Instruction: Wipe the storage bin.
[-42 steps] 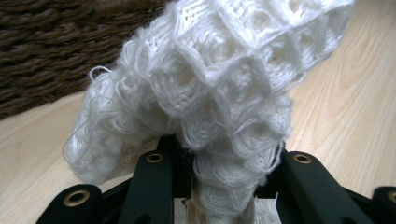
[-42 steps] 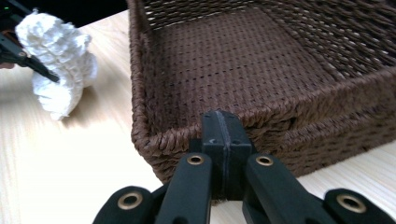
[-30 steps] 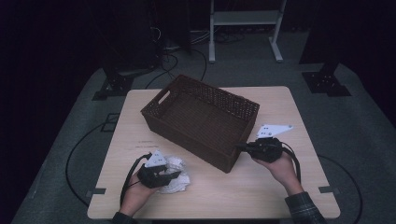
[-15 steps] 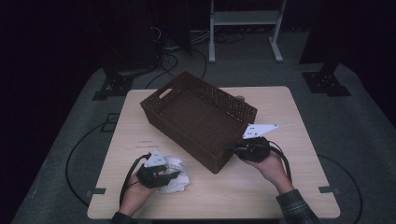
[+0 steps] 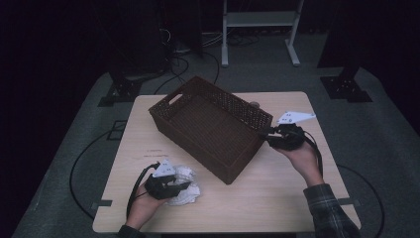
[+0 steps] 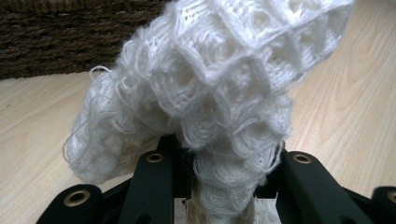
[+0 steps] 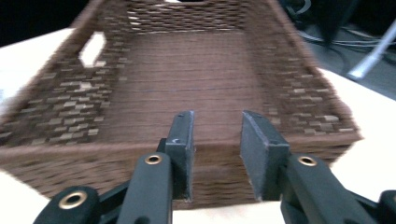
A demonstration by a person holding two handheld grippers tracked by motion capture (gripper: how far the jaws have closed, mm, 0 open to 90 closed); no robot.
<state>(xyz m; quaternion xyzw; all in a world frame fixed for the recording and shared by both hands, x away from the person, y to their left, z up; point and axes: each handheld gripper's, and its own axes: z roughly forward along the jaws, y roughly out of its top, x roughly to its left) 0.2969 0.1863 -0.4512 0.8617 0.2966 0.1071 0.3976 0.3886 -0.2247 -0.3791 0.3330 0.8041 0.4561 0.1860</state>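
Observation:
A brown wicker basket [image 5: 213, 126] stands empty at an angle on the middle of the wooden table [image 5: 277, 198]. At the basket's right end wall my right gripper [image 5: 266, 134] has just been opening its jaws. In the right gripper view this gripper [image 7: 217, 140] has a clear gap between its pads, with the basket's near rim [image 7: 219, 149] just beyond them and untouched. Near the table's front left, my left gripper [image 5: 174, 186] is shut on a crumpled white knitted cloth [image 5: 185, 187]. The cloth [image 6: 210, 84] bulges up out of the left gripper [image 6: 219, 161].
Behind the basket a small round object [image 5: 254, 104] lies on the table. Cables [image 5: 84, 158] trail over the grey floor on the left. Black stand bases [image 5: 344, 87] and a white rack's legs [image 5: 257, 34] stand beyond the table's far edge.
The right gripper's jaws have parted from the basket's near corner and the hand has shifted back along the basket's right end. The left hand and cloth stayed put.

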